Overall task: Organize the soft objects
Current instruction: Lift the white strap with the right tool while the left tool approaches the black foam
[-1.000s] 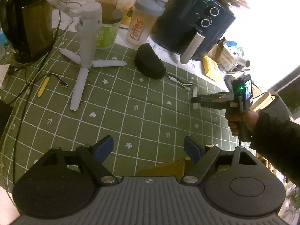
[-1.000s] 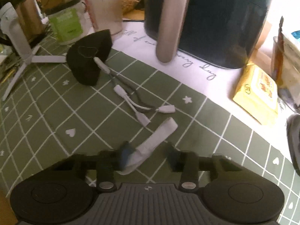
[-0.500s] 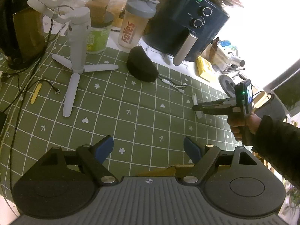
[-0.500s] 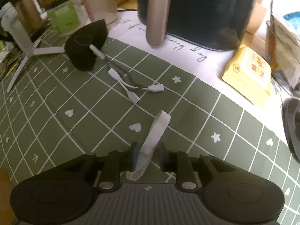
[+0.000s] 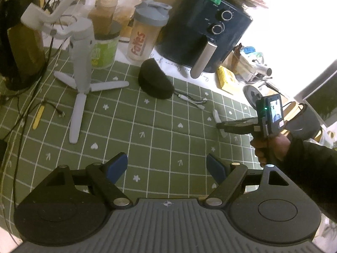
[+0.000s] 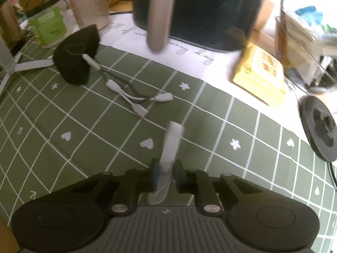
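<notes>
Over the green checked table [image 6: 88, 147], the right hand-held gripper [image 6: 166, 174] has just squeezed shut on the soft white strip [image 6: 171, 145] to lift it, while the left hand-held gripper [image 5: 167, 166] waits wide open with nothing in it.

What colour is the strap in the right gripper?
White. The strap, pinched in the right gripper, shows best in the right wrist view.

Table cover: green tablecloth [image 5: 147, 126] with white grid, hearts and flowers.
Back of table: dark air fryer [image 5: 202, 35], clutter.
Light: bright glare, upper right.
</notes>
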The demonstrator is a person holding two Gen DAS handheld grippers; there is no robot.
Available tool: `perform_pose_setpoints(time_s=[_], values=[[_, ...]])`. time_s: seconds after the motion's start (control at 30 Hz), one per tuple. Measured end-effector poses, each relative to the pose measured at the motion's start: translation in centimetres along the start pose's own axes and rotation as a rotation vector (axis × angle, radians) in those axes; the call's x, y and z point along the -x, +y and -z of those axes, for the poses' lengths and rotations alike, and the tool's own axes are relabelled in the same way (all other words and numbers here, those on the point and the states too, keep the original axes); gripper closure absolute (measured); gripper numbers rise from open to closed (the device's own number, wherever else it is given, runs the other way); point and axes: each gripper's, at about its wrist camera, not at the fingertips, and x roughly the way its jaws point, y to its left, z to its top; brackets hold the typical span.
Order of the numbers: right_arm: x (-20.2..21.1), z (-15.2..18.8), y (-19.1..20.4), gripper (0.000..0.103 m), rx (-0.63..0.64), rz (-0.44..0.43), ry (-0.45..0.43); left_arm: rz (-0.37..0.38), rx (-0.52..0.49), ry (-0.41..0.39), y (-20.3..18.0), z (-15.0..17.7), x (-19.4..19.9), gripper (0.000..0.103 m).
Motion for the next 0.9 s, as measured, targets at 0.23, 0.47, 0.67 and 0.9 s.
perform_pose_setpoints(time_s=[0.23,0.47,0.67,0.9], values=[[1.0,0.1,-2.0,0.098,-0.071,-0.060,0.005,0.002,-0.073,-0.043,-0.7,-1.5,-0.6,0.021],[3.1,0.8,-3.0,0.099,-0.072,-0.051,-0.031,-0.007,-0.123,-0.075,-1.1,-2.8,-1.6,0.021],[5.0,1.5,-3.3,0.099,-0.083,-0.070,-0.058,-0.039,-0.157,-0.102,-1.4,-3.8,-3.0,0.021],[7.5,2.6,-4.0,0.099,-0.151,-0.091,-0.085,-0.092,-0.195,-0.124,-1.6,-4.6,-5.1,0.021]])
